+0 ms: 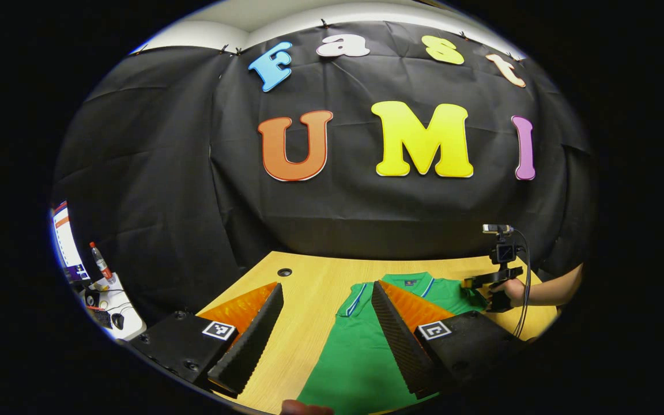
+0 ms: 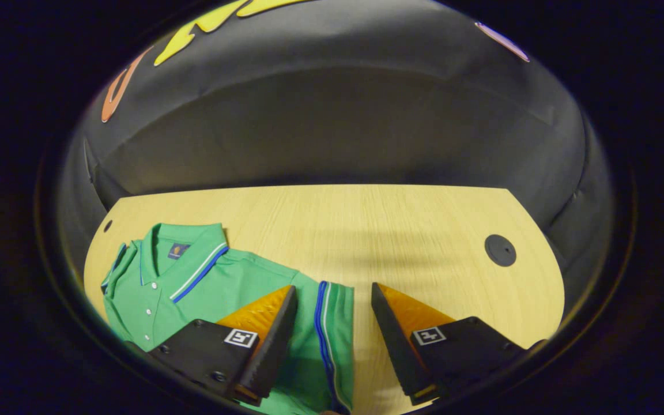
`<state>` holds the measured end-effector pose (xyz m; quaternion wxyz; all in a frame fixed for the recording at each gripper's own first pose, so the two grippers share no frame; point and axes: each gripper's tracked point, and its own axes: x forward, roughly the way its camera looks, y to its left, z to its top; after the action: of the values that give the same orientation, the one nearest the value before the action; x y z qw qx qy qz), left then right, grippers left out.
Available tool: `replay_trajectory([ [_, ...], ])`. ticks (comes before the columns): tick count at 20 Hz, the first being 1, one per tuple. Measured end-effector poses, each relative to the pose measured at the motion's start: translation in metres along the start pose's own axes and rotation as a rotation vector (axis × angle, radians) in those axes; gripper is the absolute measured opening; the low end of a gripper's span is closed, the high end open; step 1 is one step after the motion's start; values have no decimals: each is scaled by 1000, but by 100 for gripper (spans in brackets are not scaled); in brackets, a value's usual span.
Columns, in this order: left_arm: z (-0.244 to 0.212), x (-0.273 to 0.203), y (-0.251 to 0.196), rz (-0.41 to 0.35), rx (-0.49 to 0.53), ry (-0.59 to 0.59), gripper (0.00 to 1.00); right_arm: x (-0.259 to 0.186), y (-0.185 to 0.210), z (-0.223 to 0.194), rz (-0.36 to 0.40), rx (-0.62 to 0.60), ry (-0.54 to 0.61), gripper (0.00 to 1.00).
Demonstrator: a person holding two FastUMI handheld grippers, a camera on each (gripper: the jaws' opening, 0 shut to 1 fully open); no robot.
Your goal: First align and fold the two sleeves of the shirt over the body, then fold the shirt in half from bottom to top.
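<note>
The shirt [image 2: 193,282] lies flat on the surface [image 2: 412,230]. Both tongs, left [image 1: 326,328] and right [image 2: 332,334], gape apart, empty. Pinching only the sleeve [image 2: 332,323] hem could bunch the fold crooked.

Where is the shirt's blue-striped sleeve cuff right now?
In the right gripper view, the sleeve cuff lies flat on the wooden table, between the open right tool's two fingers, right of the shirt collar.

I work in a recording booth inside an office or lab: black cloth wall [image 1: 193,173] behind my wooden table [image 1: 309,288], white ceiling [image 1: 263,17] above, a cluttered side desk [image 1: 110,311] with a bottle [image 1: 100,262].
</note>
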<state>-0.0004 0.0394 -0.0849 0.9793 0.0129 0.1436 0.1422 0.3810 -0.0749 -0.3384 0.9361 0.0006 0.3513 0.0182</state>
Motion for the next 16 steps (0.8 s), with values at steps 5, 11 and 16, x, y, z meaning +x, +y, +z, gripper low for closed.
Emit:
replay_trajectory([
  [5, 1, -3, -2, 11, 6, 0, 99, -4, 13, 3, 3, -42, -4, 5],
  [11, 3, -9, 2, 15, 27, -13, 99, -15, 15, 12, 13, 21, -13, 5],
  [16, -1, -12, 3, 9, 15, -8, 99, -32, 22, 23, 30, 35, -22, 5],
])
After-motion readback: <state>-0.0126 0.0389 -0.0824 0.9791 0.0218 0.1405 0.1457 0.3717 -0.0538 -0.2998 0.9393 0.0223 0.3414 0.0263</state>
